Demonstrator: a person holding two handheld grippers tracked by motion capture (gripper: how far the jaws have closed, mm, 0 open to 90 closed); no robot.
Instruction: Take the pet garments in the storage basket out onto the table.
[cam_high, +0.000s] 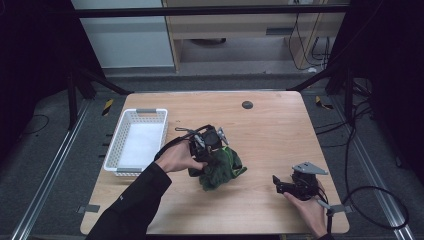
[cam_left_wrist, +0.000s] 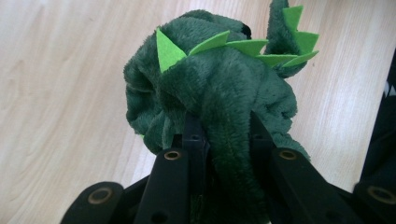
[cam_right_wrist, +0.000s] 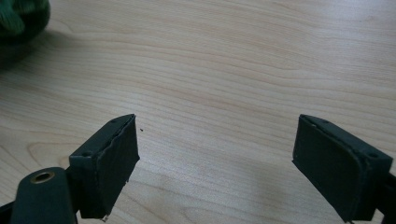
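Left gripper (cam_left_wrist: 223, 133) pinches a fold of the soft, light plush toy (cam_left_wrist: 210, 88) right of the basket (cam_high: 136, 142); right gripper (cam_right_wrist: 217, 163) spread, empty.

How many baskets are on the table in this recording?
1. A white basket sits on the left part of the table, left of the green plush toy held by the left gripper. Nothing seems to hide another.
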